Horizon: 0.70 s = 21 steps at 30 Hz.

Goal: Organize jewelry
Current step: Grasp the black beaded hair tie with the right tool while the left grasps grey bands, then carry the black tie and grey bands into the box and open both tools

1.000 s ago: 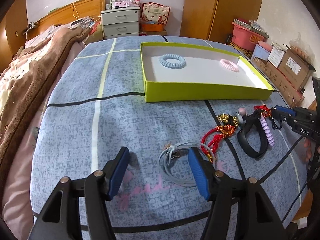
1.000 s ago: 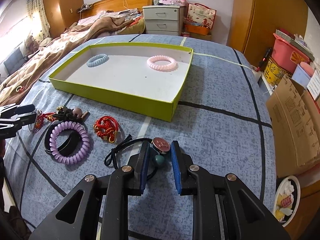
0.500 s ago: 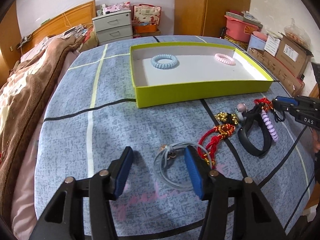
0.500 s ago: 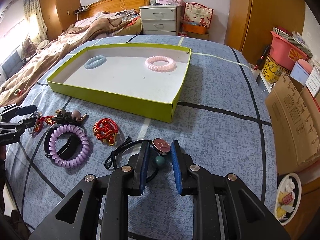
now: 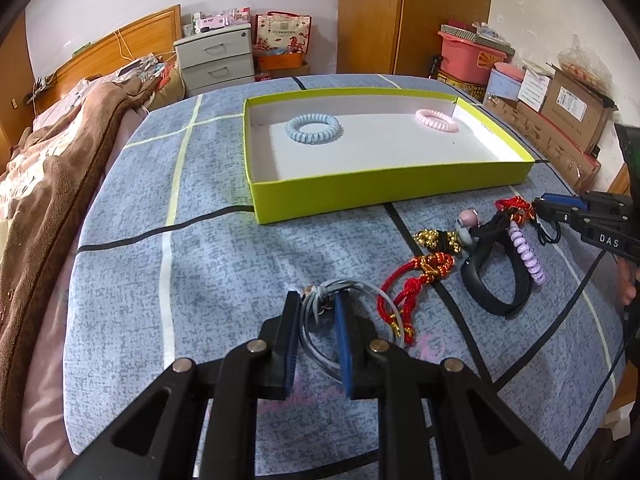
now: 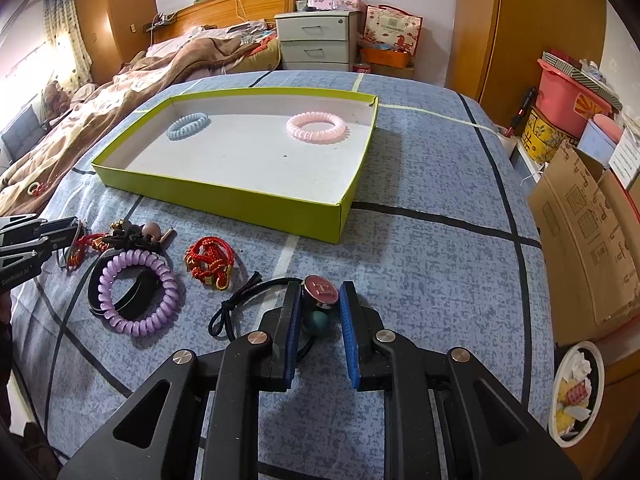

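The grey looped cord bracelet (image 5: 340, 312) lies on the blue-grey patterned bed cover (image 5: 208, 264), and the left tongs (image 5: 318, 322) have their blue pads closed in on its near side, pinching the loops between them. Just to its right lies a red braided cord bracelet with gold beads (image 5: 416, 280), then a black band (image 5: 496, 276) with a lilac spiral hair tie (image 5: 528, 252) resting on it, and a small cluster of gold and pink charms (image 5: 448, 236) beyond.

The right tongs (image 6: 320, 314) sit on the same cover, closed around a black elastic cord hair tie with a round pink button and a teal bead (image 6: 320, 290); the button is held between the blue pads, and the cord's loop trails out to the left.

Farther up the cover stands a shallow lime-green cardboard tray with a white floor (image 6: 224, 200). Inside it lie a pale blue spiral hair tie (image 6: 188, 126) toward the far left and a pink spiral hair tie (image 6: 316, 127) toward the far right, well apart from each other.

A brown blanket (image 6: 132, 80) covers the bed on the left side, and a grey drawer unit (image 6: 314, 42) stands against the far wall.
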Each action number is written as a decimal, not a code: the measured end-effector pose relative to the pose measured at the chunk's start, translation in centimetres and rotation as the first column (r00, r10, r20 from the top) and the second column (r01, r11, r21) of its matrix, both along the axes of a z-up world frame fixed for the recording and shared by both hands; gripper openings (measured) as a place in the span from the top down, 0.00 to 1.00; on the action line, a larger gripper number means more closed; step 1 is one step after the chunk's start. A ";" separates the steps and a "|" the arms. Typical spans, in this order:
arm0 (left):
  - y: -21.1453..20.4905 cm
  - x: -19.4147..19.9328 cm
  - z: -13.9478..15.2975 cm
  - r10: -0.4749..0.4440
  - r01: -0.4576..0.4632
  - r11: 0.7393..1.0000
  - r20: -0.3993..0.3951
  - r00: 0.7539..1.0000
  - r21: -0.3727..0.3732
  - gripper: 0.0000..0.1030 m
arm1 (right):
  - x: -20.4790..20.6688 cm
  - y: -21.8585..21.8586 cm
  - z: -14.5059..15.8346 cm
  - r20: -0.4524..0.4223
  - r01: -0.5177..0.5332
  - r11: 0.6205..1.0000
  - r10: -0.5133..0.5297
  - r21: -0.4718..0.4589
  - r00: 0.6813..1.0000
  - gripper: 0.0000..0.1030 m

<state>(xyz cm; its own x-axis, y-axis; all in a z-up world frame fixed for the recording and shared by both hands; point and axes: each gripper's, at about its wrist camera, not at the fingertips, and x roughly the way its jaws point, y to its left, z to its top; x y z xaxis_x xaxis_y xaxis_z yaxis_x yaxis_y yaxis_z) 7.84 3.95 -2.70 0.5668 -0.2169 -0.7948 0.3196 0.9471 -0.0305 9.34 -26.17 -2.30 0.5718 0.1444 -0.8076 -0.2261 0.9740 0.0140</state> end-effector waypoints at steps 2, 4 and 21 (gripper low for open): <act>0.2 0.1 0.0 0.009 -0.010 1.000 -0.006 1.000 -0.017 0.83 | 0.0 -0.1 0.0 0.000 0.000 1.000 0.000 -0.004 1.000 0.81; 0.5 0.1 0.0 0.020 -0.021 0.999 -0.010 1.000 -0.028 0.83 | -0.2 -0.1 0.1 0.000 0.001 1.000 -0.001 -0.003 1.000 0.82; 1.4 0.1 2.0 0.057 -0.054 0.996 0.032 0.998 -0.074 0.83 | -1.4 -1.1 1.9 0.057 0.048 0.998 -0.051 0.046 0.997 0.82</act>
